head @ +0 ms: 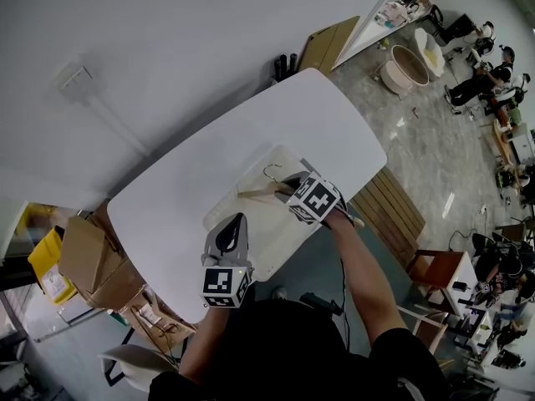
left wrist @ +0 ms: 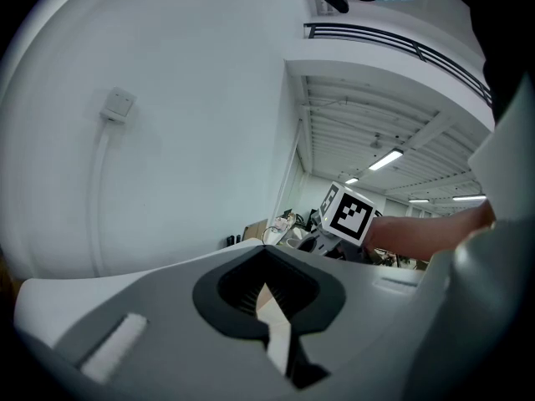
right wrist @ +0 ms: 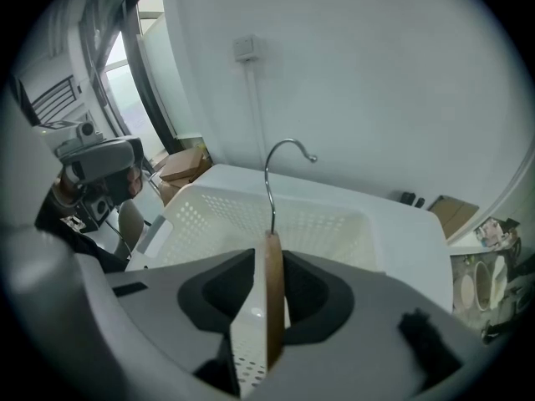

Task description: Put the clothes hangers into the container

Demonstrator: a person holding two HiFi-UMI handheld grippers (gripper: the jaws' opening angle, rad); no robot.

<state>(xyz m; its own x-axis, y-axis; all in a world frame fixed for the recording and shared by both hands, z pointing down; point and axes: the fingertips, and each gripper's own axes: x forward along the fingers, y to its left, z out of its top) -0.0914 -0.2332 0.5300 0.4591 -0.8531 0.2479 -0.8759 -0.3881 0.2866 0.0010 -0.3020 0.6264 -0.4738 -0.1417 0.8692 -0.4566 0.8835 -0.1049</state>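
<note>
A wooden clothes hanger (head: pixel 257 192) with a metal hook stands over the white perforated basket (head: pixel 266 228) on the white table (head: pixel 251 124). My right gripper (head: pixel 288 187) has the hanger's bar between its jaws. In the right gripper view the hanger (right wrist: pixel 273 282) rises upright, hook toward the wall, above the basket (right wrist: pixel 326 224). The right gripper (right wrist: pixel 269 316) is open, with slim gaps beside the wood. My left gripper (head: pixel 233 222) hovers at the basket's near-left side. In its own view the left gripper (left wrist: pixel 272 320) has its jaws a narrow slit apart, nothing between them.
Cardboard boxes (head: pixel 88 261) and a yellow bin (head: pixel 43 267) lie on the floor left of the table. A slatted wooden bench (head: pixel 393 207) and a chair (head: pixel 436 274) stand to the right. A white wall (head: pixel 167 40) runs behind the table.
</note>
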